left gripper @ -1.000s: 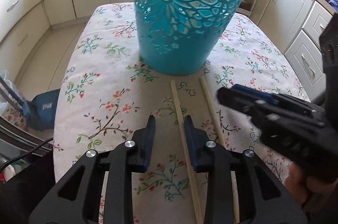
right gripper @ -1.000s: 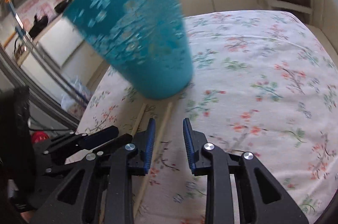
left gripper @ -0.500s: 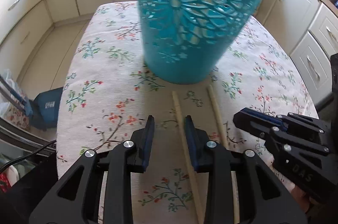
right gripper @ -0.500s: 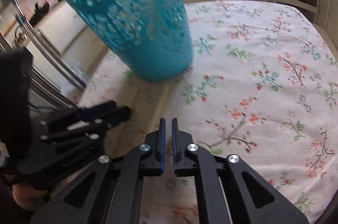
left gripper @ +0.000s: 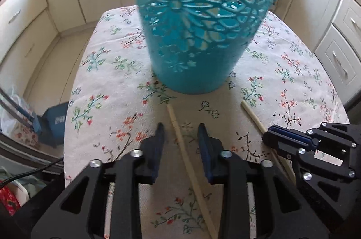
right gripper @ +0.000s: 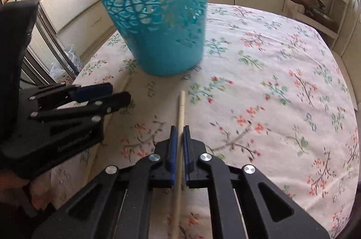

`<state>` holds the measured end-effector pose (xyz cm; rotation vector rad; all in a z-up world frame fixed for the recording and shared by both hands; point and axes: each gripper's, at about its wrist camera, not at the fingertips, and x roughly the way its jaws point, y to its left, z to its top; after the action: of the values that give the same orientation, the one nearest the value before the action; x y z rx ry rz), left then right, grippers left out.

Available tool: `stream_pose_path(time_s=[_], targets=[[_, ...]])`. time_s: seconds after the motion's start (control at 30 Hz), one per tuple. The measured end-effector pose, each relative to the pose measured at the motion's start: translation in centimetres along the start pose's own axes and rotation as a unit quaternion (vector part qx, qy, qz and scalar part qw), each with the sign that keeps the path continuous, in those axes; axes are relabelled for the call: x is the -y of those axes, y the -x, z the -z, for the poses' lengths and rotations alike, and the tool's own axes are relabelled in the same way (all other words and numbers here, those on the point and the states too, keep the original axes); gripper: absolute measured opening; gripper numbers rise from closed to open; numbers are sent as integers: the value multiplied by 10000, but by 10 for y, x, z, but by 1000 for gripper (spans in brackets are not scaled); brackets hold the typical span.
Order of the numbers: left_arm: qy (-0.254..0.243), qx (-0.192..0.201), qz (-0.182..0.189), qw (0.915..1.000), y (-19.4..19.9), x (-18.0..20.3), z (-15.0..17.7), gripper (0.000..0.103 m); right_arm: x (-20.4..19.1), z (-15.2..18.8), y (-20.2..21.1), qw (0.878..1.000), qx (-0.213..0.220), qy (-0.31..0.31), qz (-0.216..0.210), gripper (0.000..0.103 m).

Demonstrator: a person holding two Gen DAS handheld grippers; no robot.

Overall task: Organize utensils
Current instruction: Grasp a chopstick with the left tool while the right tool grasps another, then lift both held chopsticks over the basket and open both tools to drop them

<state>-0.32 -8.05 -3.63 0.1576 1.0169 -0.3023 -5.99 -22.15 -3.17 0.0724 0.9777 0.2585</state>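
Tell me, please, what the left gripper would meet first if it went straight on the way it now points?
Most likely the teal basket. The left gripper is open, straddling one chopstick on the floral tablecloth, and points at the basket's base just beyond the stick's tip. Depth is unclear; if angled downward, it would meet the cloth first.

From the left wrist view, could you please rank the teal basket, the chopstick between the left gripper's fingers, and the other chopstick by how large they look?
1. Teal basket, by far the largest.
2. Chopstick between the open left gripper.
3. Other chopstick; the right gripper partly hides it, so their true sizes may match.
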Motion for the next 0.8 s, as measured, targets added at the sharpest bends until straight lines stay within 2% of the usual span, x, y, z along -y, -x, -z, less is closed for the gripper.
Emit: stream_pose_path(time_s=[0.03, 0.13, 0.23, 0.3, 0.37, 0.4, 0.47, 0.6, 0.67, 0.8], targets=[[-33, -42, 90, 9999, 0, 2, -1, 7, 1, 1, 1, 10000, 25, -45, -30, 6], [-58, -170, 357, 9992, 3, 3, -1, 5, 0, 4, 0, 9998, 114, -139, -90, 6], [-116, -68, 791, 9968, 26, 2, 4, 5, 1, 5, 2, 9996, 148, -176, -148, 6], [-142, 192, 1283, 9914, 53, 0, 3, 5, 3, 5, 4, 9996, 157, -194, -166, 6], [-129, 558, 1789, 9822, 84, -2, -3, 5, 2, 6, 3, 9995, 163, -212, -177, 6], [-91, 839, 2040, 9753, 104, -5, -10, 5, 3, 6, 3, 9994, 167, -224, -186, 6], [20, 1397, 2309, 9629, 140, -11, -29, 5, 4, 7, 4, 9993, 170, -266, -218, 6], [240, 2265, 2365, 9446, 176, -20, -72, 5, 6, 7, 2, 9989, 173, -341, -279, 6], [390, 2646, 2243, 9371, 181, -23, -100, 5, 7, 6, 2, 9987, 185, -356, -300, 6], [725, 3164, 1897, 9266, 181, -28, -138, 5, 10, 6, 2, 9984, 214, -388, -364, 6]])
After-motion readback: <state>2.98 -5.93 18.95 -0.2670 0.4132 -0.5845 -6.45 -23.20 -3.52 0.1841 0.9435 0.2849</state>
